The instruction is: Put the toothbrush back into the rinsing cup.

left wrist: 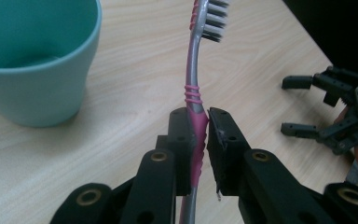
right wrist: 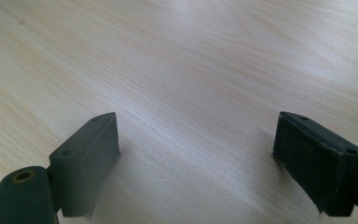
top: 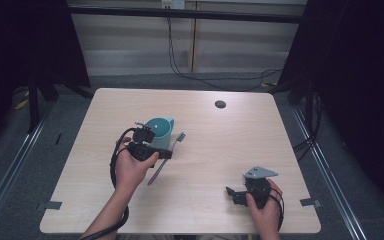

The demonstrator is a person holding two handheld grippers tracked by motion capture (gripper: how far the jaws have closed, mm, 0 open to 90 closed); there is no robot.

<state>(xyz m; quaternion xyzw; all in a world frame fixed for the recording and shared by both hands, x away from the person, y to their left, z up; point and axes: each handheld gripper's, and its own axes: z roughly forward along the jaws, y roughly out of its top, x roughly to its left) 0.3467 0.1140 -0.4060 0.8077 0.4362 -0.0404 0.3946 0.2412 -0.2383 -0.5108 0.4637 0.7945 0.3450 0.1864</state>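
From the high view you see your left gripper (top: 152,145) near the table (top: 220,150) centre, just beside the teal cup (top: 160,127), w/ the toothbrush (top: 172,147) running across it at a slant, brush head pointing away from you and the handle end toward you. This view does not tell if the pads really press on it. The left gripper view (left wrist: 200,135) gives this detail: both black jaws are pressed together on the pink part of the toothbrush (left wrist: 195,88) handle, pinching it, and the grey neck and the bristles rise above the pads. The cup (left wrist: 35,60) stands at the left in that view, apart from the brush, approx. upright, its inside looks empty. Your right gripper (top: 236,192) rests low near the front right of the table, well apart from the cup. The right gripper view (right wrist: 196,158) shows its jaws spread wide, w/ bare wood between the pads. In the left gripper view you also see it at the right edge (left wrist: 303,105), spread.
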